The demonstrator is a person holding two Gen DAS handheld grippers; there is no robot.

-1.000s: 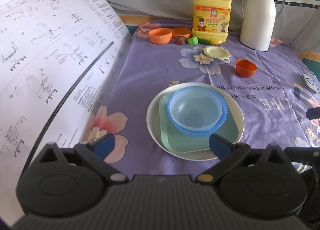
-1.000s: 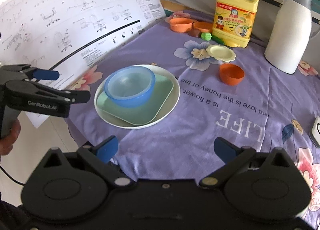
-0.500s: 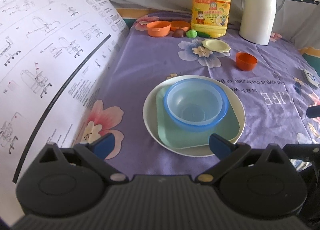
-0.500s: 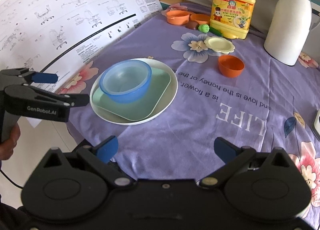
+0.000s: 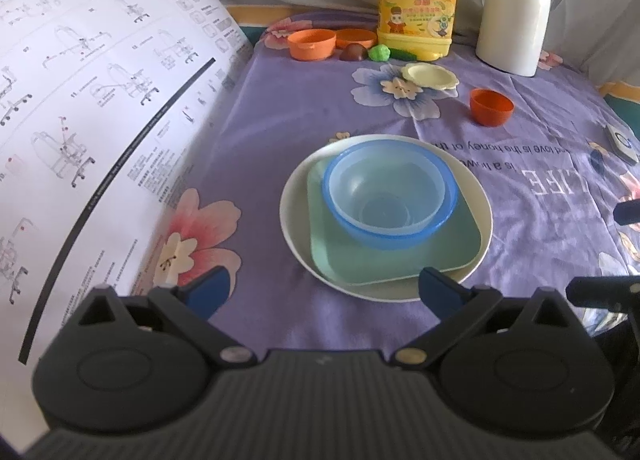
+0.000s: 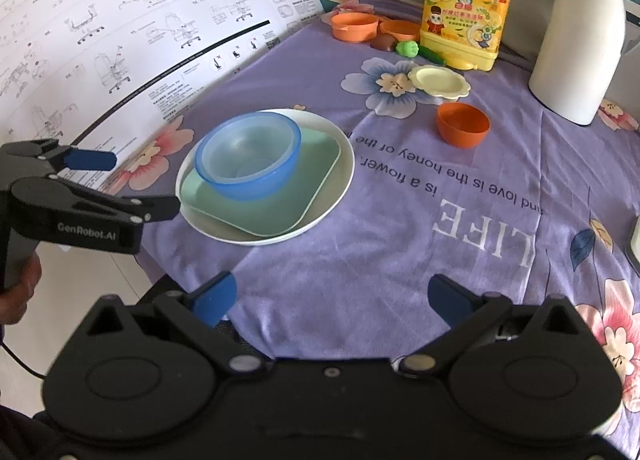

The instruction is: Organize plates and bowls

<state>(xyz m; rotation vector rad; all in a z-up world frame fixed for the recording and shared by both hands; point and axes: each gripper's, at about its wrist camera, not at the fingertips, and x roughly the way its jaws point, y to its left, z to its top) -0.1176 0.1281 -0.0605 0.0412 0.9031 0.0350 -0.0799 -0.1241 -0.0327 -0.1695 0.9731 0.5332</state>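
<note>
The left gripper (image 5: 322, 290) has eased a little closer to the stack over the last second, its fingers spread wide and holding nothing, the white round plate (image 5: 294, 228) now just ahead of them. On that plate lies the green square plate (image 5: 400, 264), and the blue bowl (image 5: 390, 192) sits on top, all near the front edge of the tabletop (image 5: 280, 120). The right gripper (image 6: 330, 300) hangs back with fingers spread and empty too, little changed. The stack looks built already, so the advance suggests the stack may be lifted or shifted as one. The orange bowl (image 5: 491, 106) and pale yellow dish (image 5: 430, 75) wait farther back, apart. Readable writing: "GenRobot.AI" on the left gripper's body, and upside-down on the cloth, "LIFE" and "is a flower, and love is the honey".
</note>
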